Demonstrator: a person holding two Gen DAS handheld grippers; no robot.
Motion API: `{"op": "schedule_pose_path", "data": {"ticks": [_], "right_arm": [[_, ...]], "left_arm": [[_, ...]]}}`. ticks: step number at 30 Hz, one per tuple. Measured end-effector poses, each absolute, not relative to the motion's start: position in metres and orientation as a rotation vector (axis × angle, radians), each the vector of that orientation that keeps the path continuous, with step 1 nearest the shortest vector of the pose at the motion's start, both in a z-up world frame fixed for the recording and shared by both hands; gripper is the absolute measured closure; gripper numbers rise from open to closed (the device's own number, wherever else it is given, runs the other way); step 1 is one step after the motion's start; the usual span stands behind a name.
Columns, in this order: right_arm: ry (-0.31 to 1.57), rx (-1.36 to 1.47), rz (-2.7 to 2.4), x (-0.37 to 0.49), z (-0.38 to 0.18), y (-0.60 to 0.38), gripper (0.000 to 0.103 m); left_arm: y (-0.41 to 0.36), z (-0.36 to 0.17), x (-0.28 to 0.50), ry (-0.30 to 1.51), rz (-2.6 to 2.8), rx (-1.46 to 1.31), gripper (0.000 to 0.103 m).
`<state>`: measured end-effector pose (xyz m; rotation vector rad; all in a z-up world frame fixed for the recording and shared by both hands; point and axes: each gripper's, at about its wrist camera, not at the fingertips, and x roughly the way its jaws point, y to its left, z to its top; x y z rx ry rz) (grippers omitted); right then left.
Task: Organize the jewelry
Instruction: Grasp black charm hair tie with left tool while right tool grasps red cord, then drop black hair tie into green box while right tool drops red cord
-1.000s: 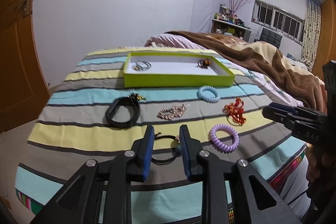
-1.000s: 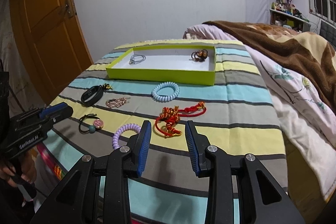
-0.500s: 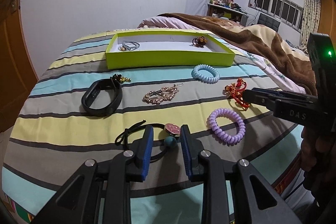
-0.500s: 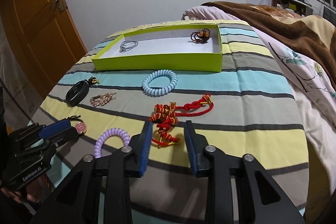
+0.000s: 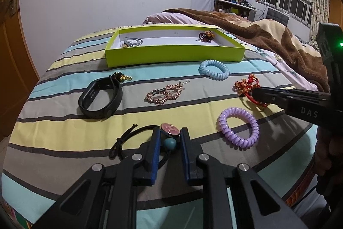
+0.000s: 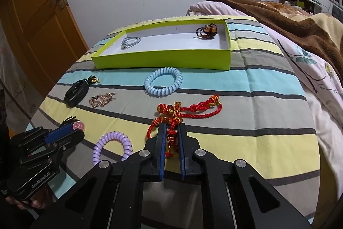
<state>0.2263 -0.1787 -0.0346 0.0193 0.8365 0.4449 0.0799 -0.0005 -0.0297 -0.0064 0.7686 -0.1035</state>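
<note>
Left wrist view, left gripper (image 5: 170, 138): its jaws are closing, with the teal bead and pink disc of a black hair tie (image 5: 169, 135) between the blue pads; whether the pads already press on the bead cannot be told
Left wrist view, hair tie cord: loops out to the left of the fingers on the striped bedspread (image 5: 64, 132); the part under the gripper is hidden
Left wrist view, right gripper (image 5: 256, 94): enters from the right edge, its tip on the red knotted bracelet (image 5: 246, 86); its jaws cannot be made out from this side
Left wrist view, other pieces: a purple coil tie (image 5: 239, 127) just right of the left gripper; farther off a black wristband (image 5: 99, 98), a rose-gold clip (image 5: 165, 94) and a blue coil tie (image 5: 214, 69)
Left wrist view, green tray (image 5: 173, 54): at the far end of the bedspread, well apart from both grippers; inside, a grey elastic at its left end and a dark beaded piece at its right end
Right wrist view, right gripper (image 6: 171, 134): clenched on the red knotted bracelet (image 6: 186, 109), the blue pads pinching its near end
Right wrist view, bracelet: the knot, gold beads and cord loop lie ahead of the fingertips on the bedspread (image 6: 257, 117); the pinched end is partly hidden between the fingers
Right wrist view, left gripper (image 6: 74, 131): at the lower left, its tip at the pink disc (image 6: 78, 126); the teal bead is hidden
Right wrist view, person: only fingers under the left gripper's handle, cut off by the frame edge
Right wrist view, green tray (image 6: 163, 57): beyond the blue coil tie (image 6: 163, 84), well apart from the right gripper
</note>
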Motion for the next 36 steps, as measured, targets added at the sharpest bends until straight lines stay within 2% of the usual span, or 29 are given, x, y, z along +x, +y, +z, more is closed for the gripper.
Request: {"op": "schedule_pose_path", "data": {"ticks": [22,36], "right_arm": [[0.719,0.04,0.457,0.181,0.009,-0.195,0.093],[0.654,0.017,0.47,0.188,0.033,-0.184,0.093]], "left_arm": [[-0.003,0.015,0.048,0.654,-0.108,-0.021,0.085],[0.004,0.039,0.065,0.585,-0.089,-0.038,0.085]]}}
